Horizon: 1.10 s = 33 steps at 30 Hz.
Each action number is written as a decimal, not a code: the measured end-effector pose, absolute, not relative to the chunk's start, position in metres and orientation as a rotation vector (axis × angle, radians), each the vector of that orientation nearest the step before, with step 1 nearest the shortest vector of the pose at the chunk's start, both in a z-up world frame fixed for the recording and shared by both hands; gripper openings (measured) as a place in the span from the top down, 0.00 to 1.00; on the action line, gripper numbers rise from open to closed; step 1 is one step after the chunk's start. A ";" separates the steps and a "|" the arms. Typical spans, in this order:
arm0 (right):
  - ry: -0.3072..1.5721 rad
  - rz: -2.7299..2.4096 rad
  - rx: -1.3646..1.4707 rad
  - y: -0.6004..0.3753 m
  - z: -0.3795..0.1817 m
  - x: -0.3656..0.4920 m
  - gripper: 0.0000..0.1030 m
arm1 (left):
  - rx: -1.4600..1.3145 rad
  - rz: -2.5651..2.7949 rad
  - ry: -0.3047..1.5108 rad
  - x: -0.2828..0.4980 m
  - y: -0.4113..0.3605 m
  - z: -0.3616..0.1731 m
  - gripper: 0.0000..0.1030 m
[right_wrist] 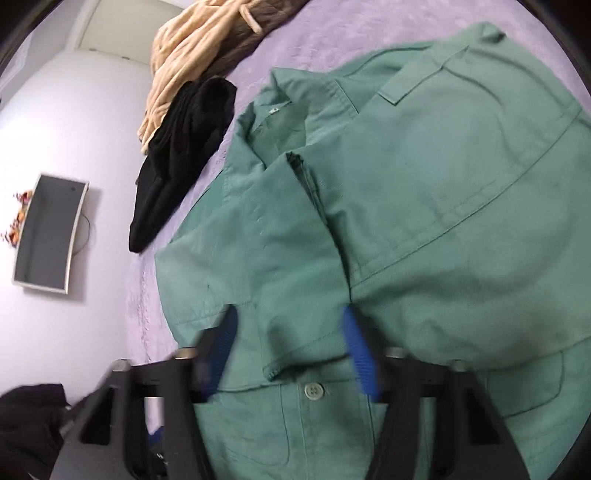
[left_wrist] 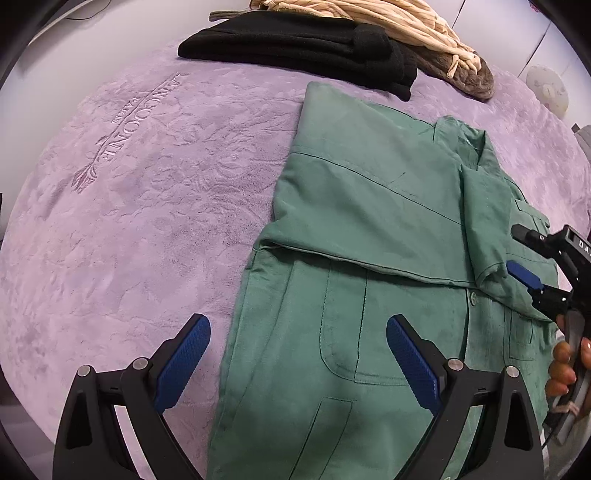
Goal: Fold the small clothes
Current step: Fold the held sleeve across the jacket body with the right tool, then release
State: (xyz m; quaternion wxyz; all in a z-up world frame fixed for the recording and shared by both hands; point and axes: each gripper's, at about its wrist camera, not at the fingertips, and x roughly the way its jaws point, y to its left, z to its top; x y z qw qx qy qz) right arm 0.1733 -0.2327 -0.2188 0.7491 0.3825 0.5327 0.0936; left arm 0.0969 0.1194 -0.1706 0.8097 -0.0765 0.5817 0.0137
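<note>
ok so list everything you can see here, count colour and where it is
green shirt: 1, green, spread on the bed cover with both sides folded in over the front
black garment: 1, black, folded, beyond the shirt's collar end
cream garment: 1, cream, heaped behind the black one
brown garment: 1, brown, under the cream one
bed cover: 1, lilac, plush, under all the clothes
framed panel: 1, grey with pale frame, on the wall
dark bundle: 1, black, low at the bed's edge
left tool: 1, black with blue pads, open above the shirt's edge
right tool: 1, black with blue pads, open astride a folded sleeve
</note>
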 end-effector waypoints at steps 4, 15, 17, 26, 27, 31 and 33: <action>1.148 0.337 0.673 -0.187 -0.195 0.185 0.98 | -0.175 0.038 1.255 0.092 0.128 -0.174 0.06; 1.086 -0.006 0.817 -0.253 -0.212 0.174 0.94 | -0.177 0.101 1.241 0.084 0.169 -0.173 0.06; 1.121 0.024 0.931 -0.261 -0.232 0.180 0.93 | -0.176 0.095 1.247 0.084 0.170 -0.176 0.06; 1.242 0.561 0.703 -0.114 -0.213 0.210 0.93 | -0.163 0.066 1.260 0.084 0.162 -0.180 0.06; 1.255 0.570 0.645 -0.101 -0.210 0.207 0.93 | -0.163 0.070 1.259 0.085 0.163 -0.180 0.06; 1.265 0.547 0.614 -0.103 -0.204 0.188 0.93 | -0.160 0.074 1.251 0.087 0.164 -0.176 0.06; 1.262 0.486 0.626 -0.128 -0.204 0.177 0.93 | -0.157 0.071 1.247 0.088 0.162 -0.174 0.06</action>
